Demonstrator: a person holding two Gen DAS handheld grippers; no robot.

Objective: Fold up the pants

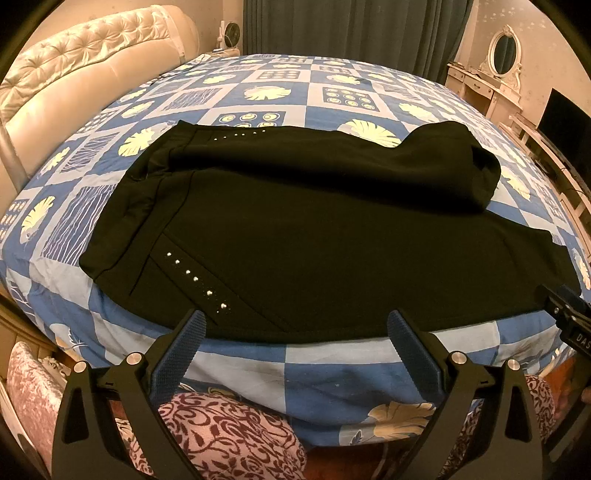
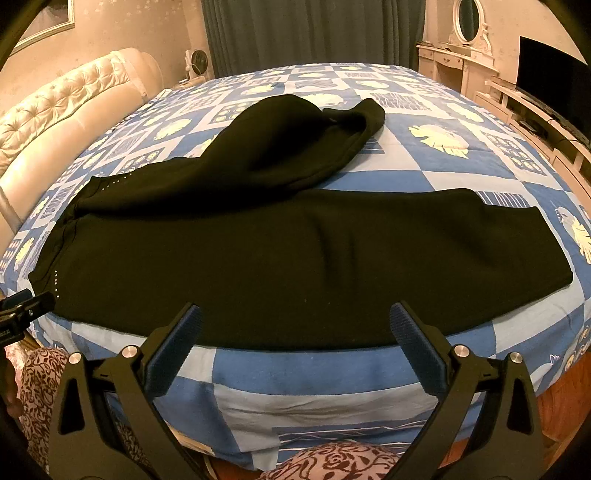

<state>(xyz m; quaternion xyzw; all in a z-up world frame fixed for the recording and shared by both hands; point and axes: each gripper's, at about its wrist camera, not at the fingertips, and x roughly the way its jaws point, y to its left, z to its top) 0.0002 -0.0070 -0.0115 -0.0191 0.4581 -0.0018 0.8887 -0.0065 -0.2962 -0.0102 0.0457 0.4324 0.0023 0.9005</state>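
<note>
We see one pair of black pants [image 1: 295, 236] spread across one blue patterned bed [image 1: 332, 373], waistband left, one leg bunched behind. Our two grippers, left [image 1: 295, 326] and right [image 2: 295, 321], hover at the near edge, jaws wide, holding nothing.

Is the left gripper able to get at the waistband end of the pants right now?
Probably yes. The left gripper is open at the near hem of the pants, with nothing lying between it and the waistband.

Ahead of the gripper spreads a bed with a blue-and-white patchwork leaf-print cover [image 1: 325, 387]; a cream tufted headboard [image 1: 74, 74] stands far left, dark green curtains [image 1: 351, 26] beyond, a white oval-mirrored dressing table [image 1: 491, 81] and black television screen [image 2: 550, 85] far right.
</note>
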